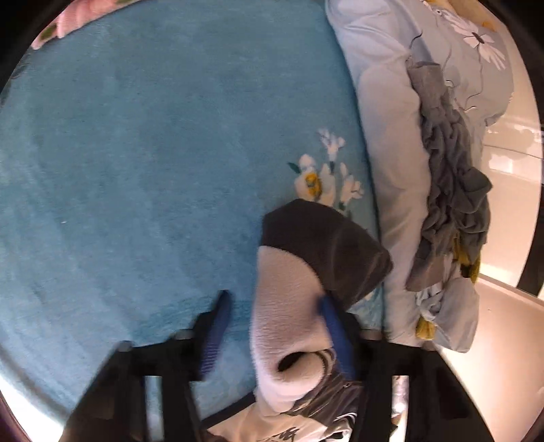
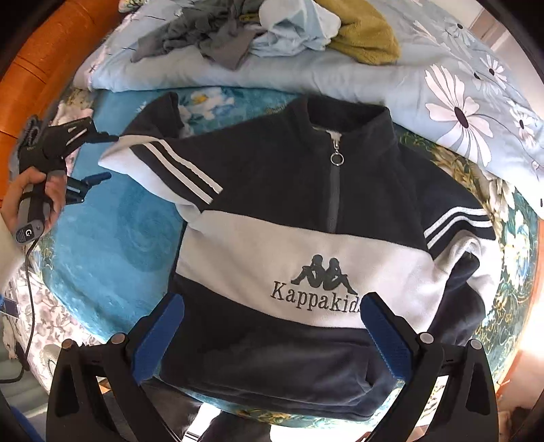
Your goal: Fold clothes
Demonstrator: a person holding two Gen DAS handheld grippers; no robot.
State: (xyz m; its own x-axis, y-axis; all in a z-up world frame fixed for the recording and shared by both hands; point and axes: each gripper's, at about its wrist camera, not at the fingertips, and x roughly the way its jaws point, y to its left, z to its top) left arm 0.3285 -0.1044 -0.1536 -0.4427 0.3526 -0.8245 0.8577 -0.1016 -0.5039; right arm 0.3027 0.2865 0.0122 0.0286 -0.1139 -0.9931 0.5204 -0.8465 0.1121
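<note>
A navy-and-white Kappa Kids sweatshirt lies face up on the blue blanket, collar away from me. Its left sleeve is bent, the dark cuff pointing toward the quilt. My right gripper hovers open over the hem, blue pads wide apart with nothing between them. My left gripper, held by a hand, is at that sleeve's white end. In the left wrist view the sleeve lies between the open fingers of the left gripper, against the right pad.
A folded light-blue daisy quilt lies beyond the collar, carrying a heap of grey, pale blue and mustard clothes. An orange wooden headboard stands at the left. The same quilt runs along the right in the left wrist view.
</note>
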